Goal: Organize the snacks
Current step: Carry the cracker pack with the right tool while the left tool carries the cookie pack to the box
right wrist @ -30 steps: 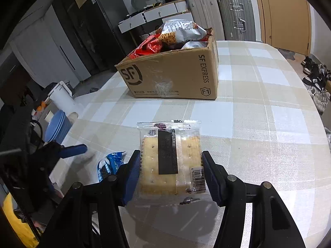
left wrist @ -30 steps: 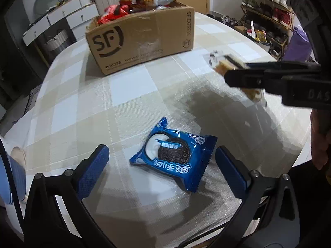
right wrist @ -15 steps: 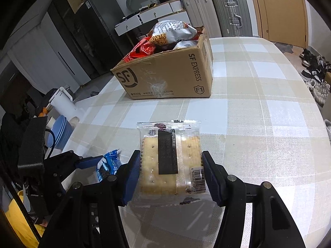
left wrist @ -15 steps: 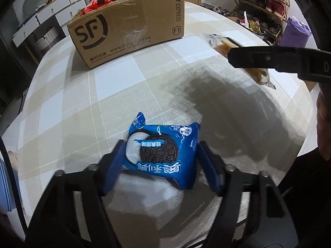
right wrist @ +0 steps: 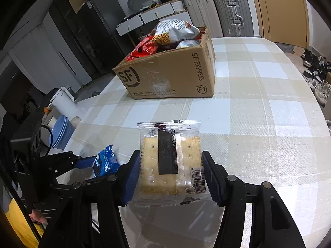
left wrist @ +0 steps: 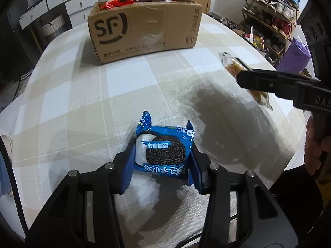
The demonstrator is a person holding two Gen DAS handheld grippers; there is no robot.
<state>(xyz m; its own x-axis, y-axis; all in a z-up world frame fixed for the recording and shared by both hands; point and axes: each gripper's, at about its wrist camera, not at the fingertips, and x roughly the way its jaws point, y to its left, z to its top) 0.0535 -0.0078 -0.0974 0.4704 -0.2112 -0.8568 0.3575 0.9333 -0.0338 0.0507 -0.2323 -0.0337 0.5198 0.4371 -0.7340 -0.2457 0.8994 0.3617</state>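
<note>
Presently left tool (left wrist: 162,161) closing around blue Oreo cookie packet (left wrist: 163,152) on checked worktop (left wrist: 124,95); right tool (right wrist: 170,176) clamps clear-wrapped cracker pack (right wrist: 170,161).

Even, soft indoor light from above. A broad dark shadow lies on the table (left wrist: 86,95) just ahead and right of the left tongs (left wrist: 161,161). Both fisheye views bend strongly and go black at the corners. Focus is sharp, without blur.
</note>
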